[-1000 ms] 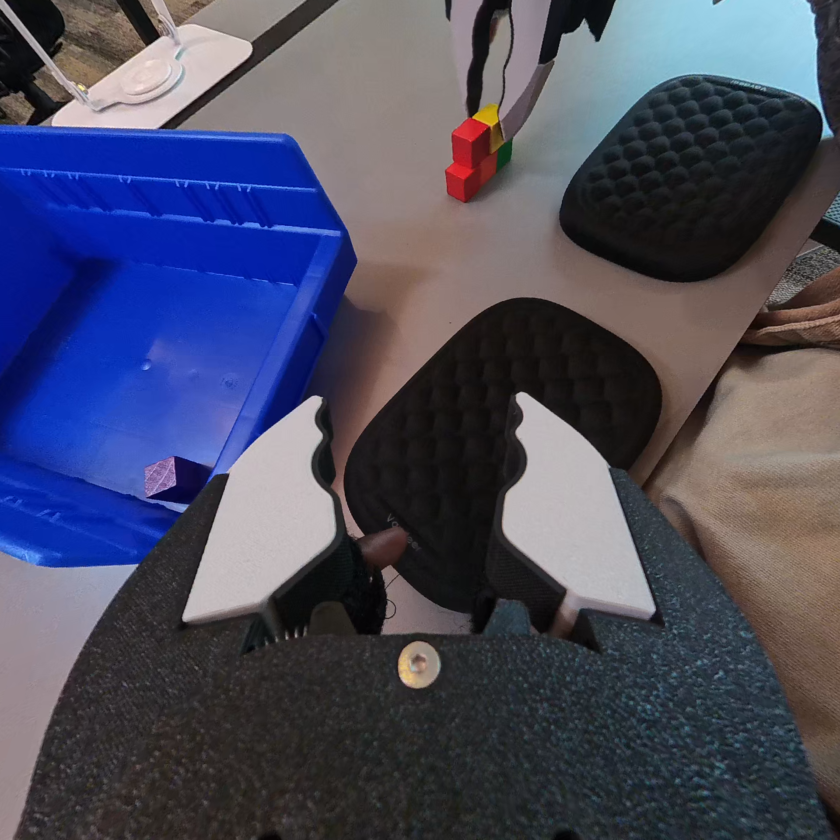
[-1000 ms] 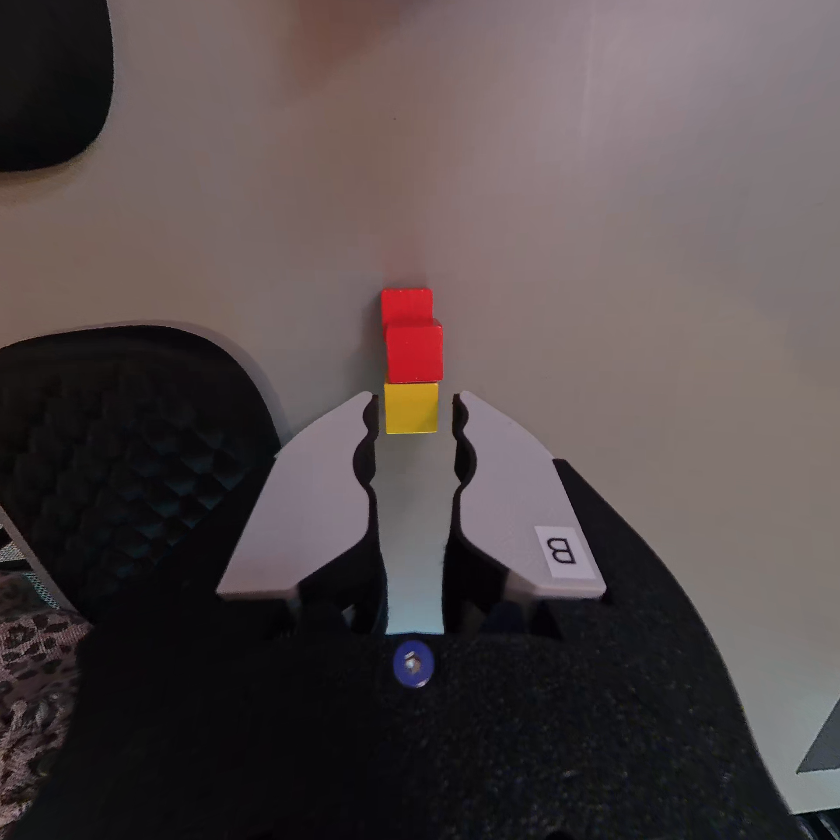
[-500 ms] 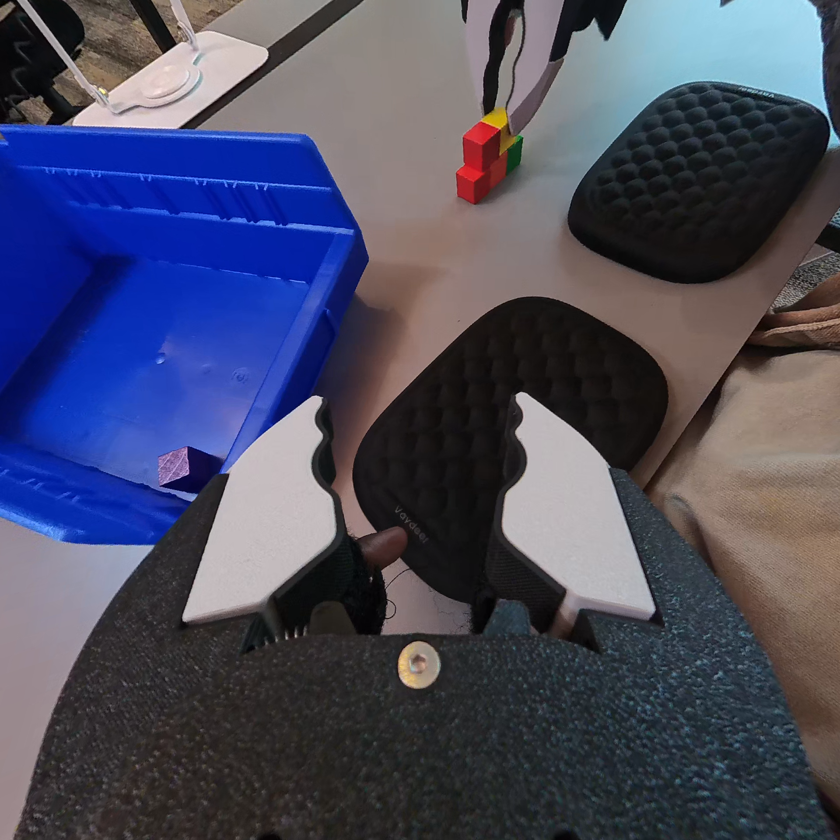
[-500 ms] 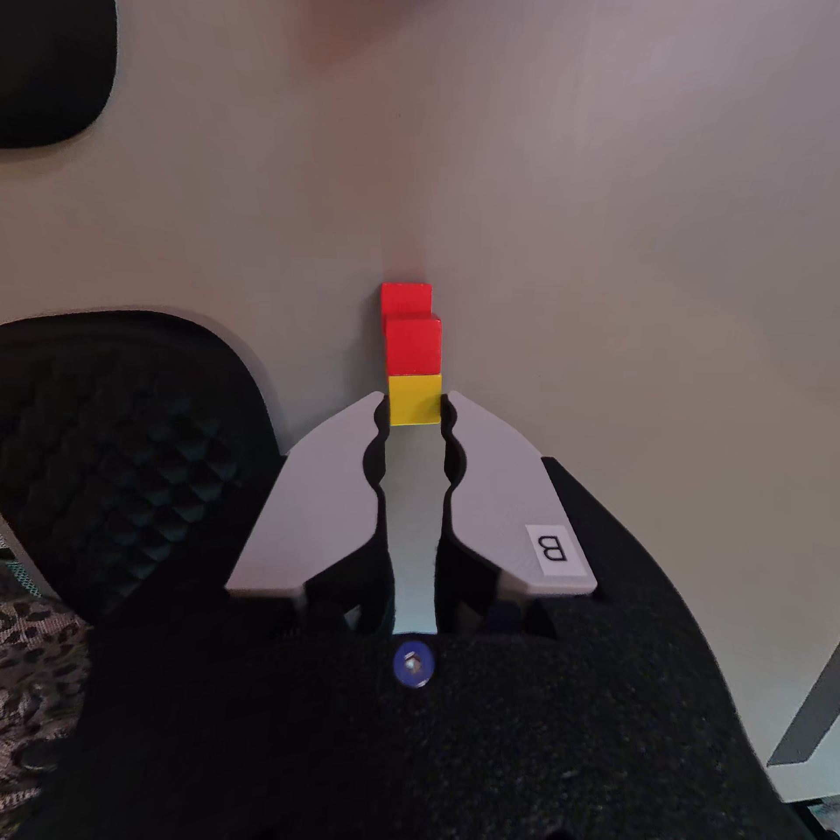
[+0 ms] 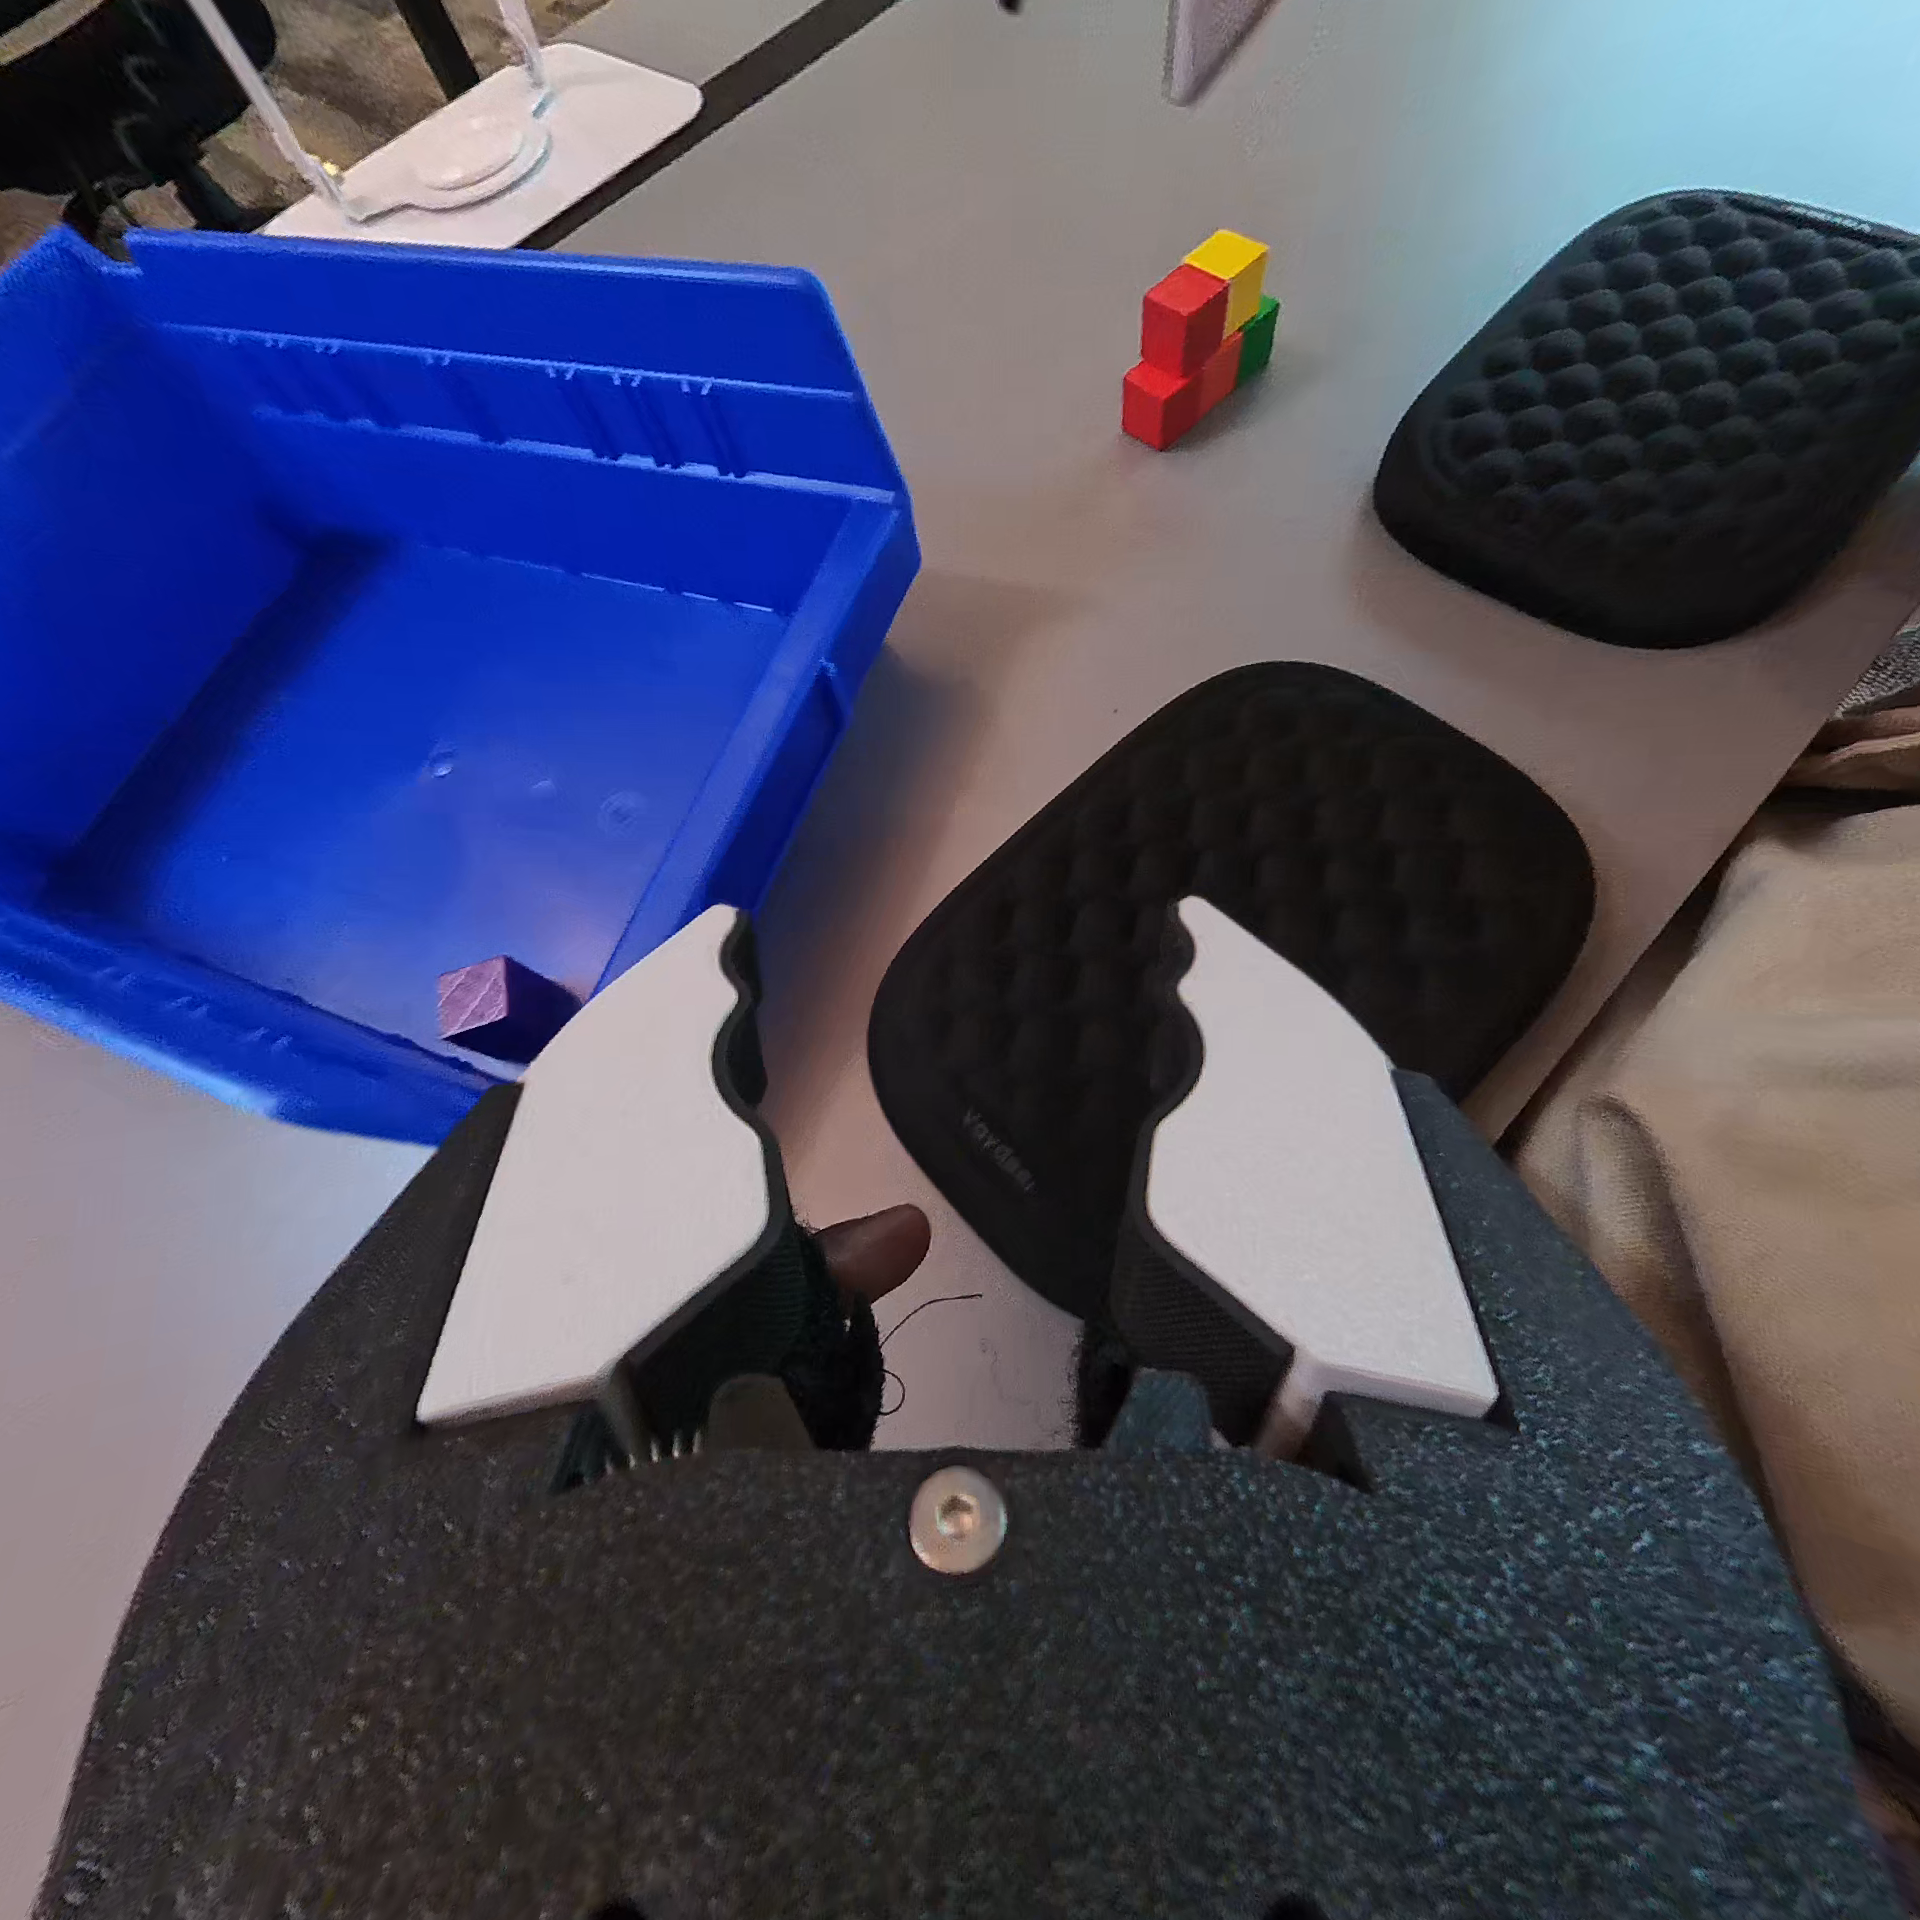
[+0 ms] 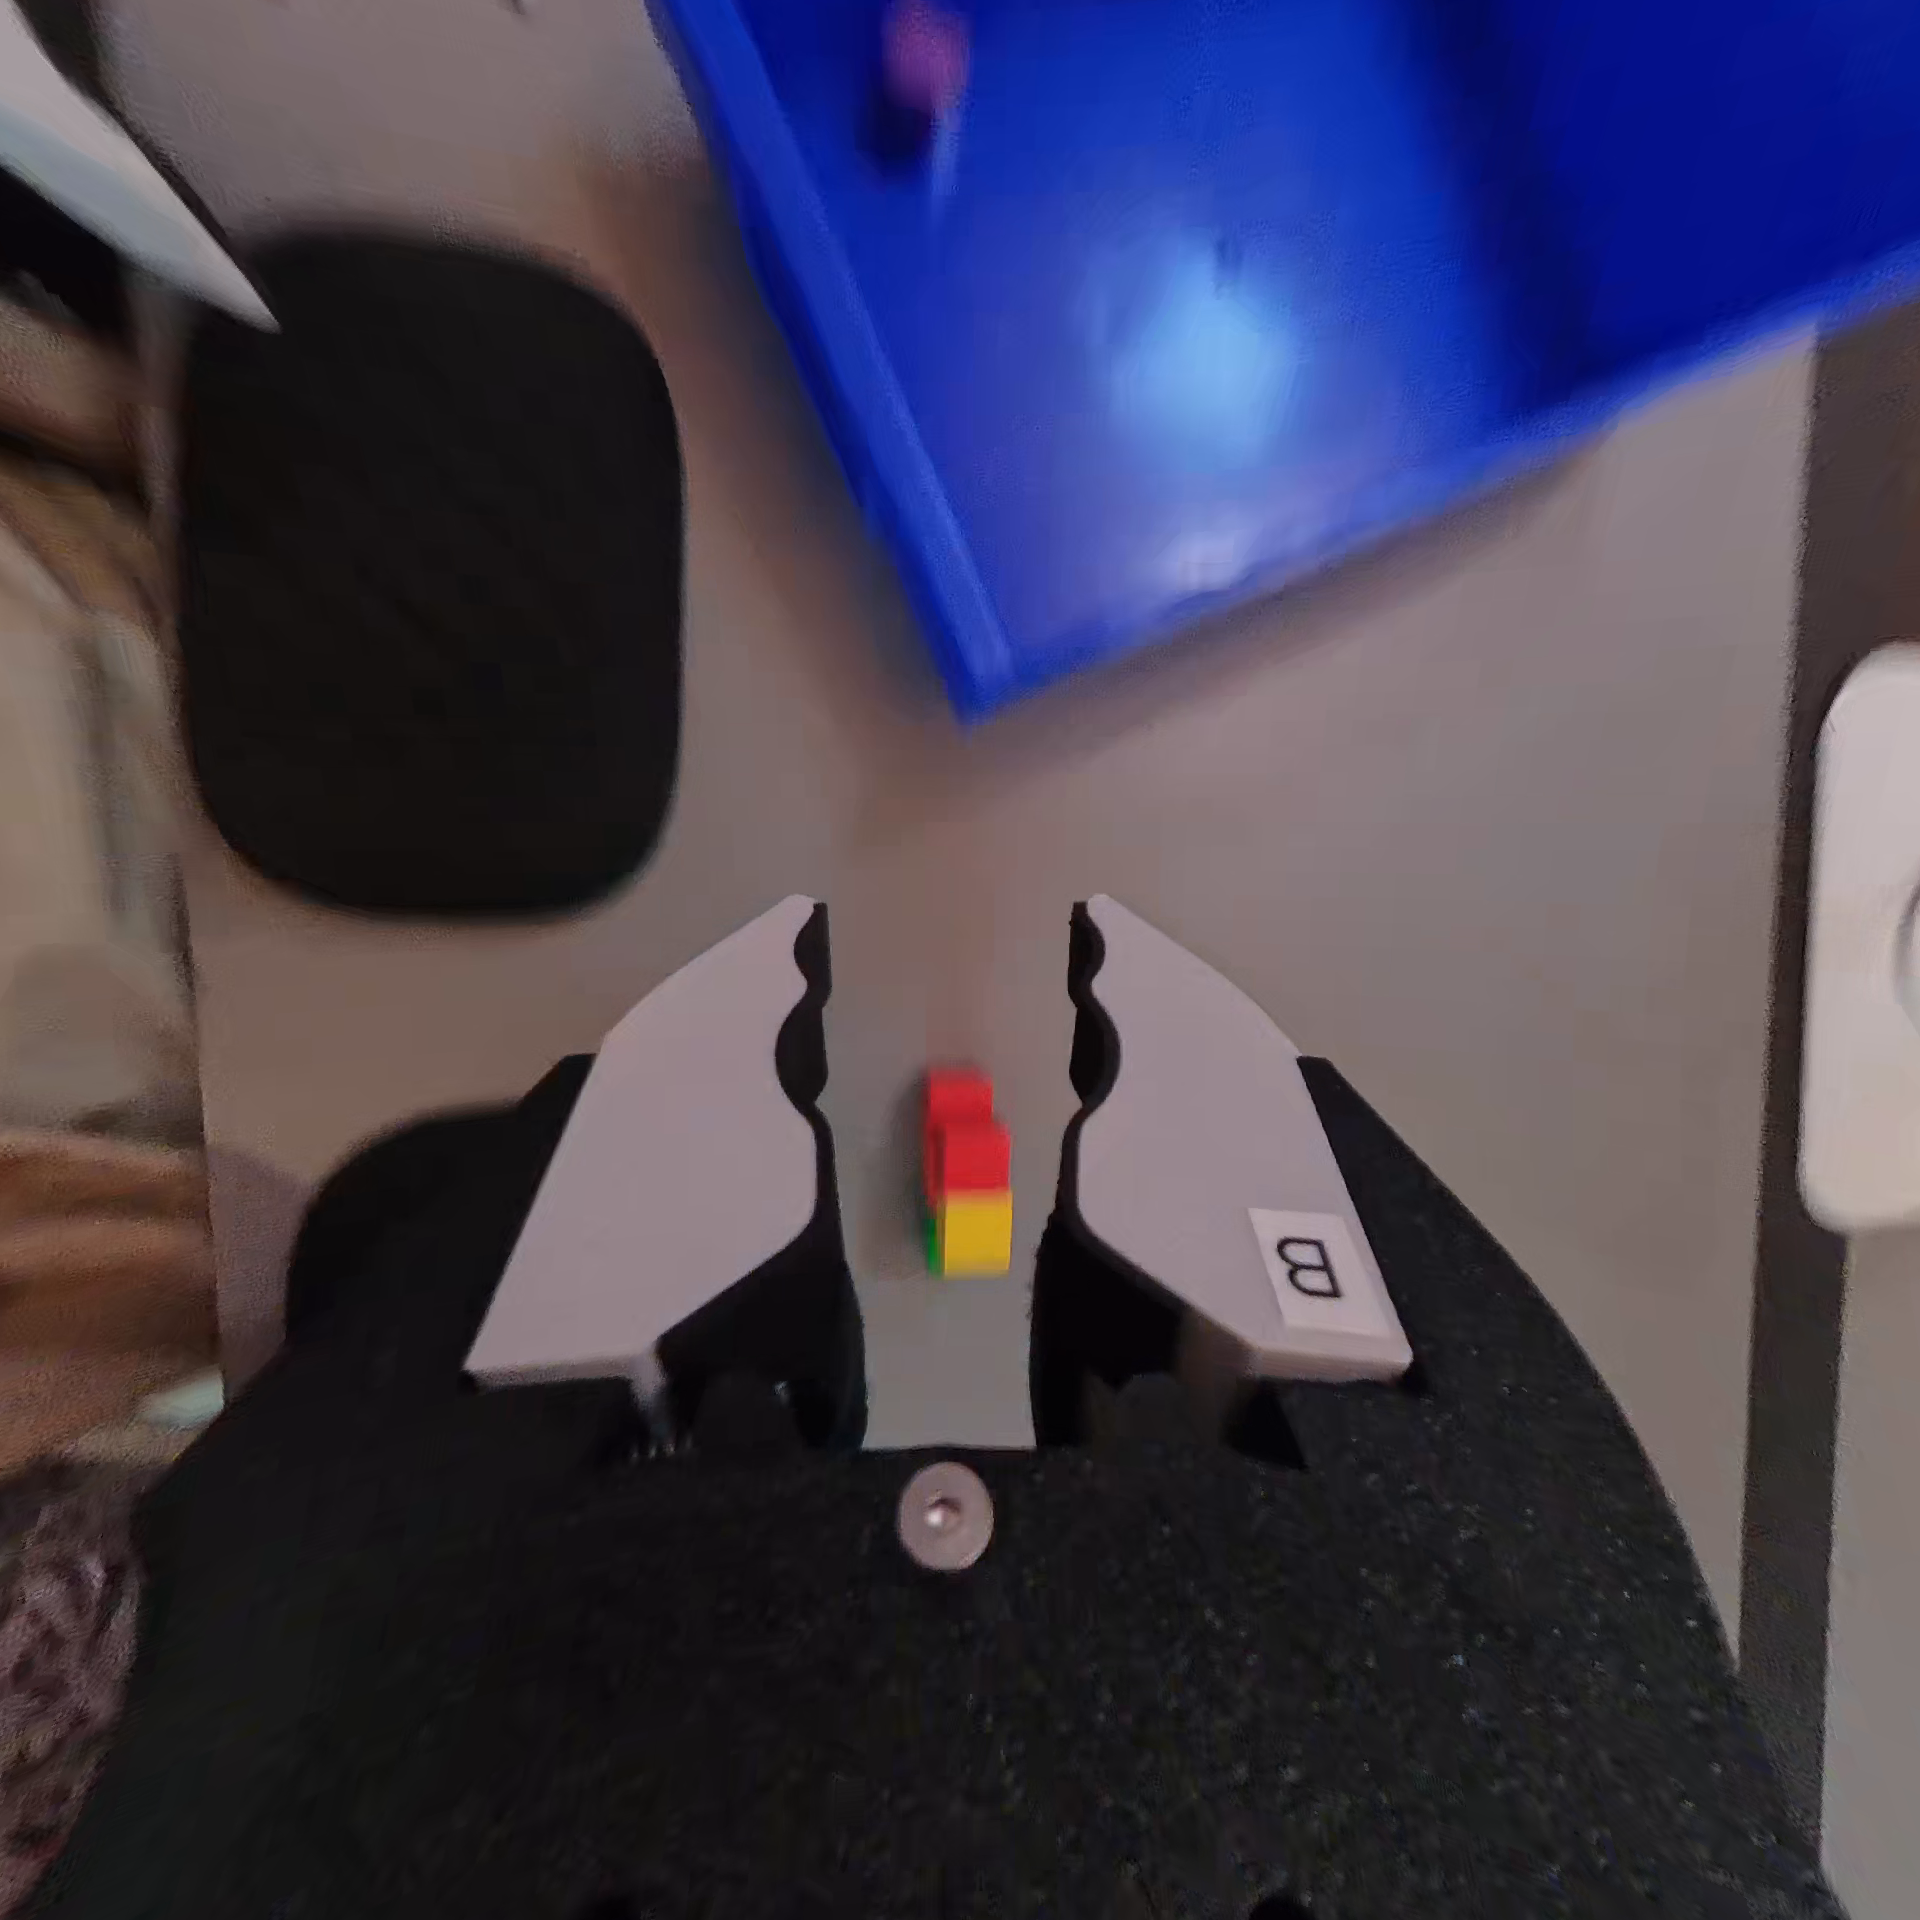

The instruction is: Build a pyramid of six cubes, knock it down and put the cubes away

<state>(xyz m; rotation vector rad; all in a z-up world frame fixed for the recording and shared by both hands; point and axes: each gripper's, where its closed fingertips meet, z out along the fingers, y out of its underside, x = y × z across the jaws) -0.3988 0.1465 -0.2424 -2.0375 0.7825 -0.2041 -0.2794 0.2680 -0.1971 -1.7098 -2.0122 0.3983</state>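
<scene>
Stack: five small wooden cubes (image 5: 1200, 338) at one o'clock, yellow on top.
Sixth: purple cube (image 5: 488, 1006) in blue plastic bin (image 5: 852, 582), ten o'clock.
My grippers: left gripper (image 5: 961, 982) and right gripper (image 6: 948, 935) both spread, empty.
Left: apex, toppling, tidying.

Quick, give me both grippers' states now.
Left gripper: open, holding nothing, over the black pad.
Right gripper: open, holding nothing, above the cube stack.

Surface (image 5: 1039, 187): pale grey, smooth, with a dark seam running across its far part.
Floor (image 5: 343, 52): mottled brown carpet beyond the far edge.
Furniture: dark legs (image 5: 436, 52) stand on the carpet.
Light: cool bluish sheen on the surface at the upper right.
</scene>
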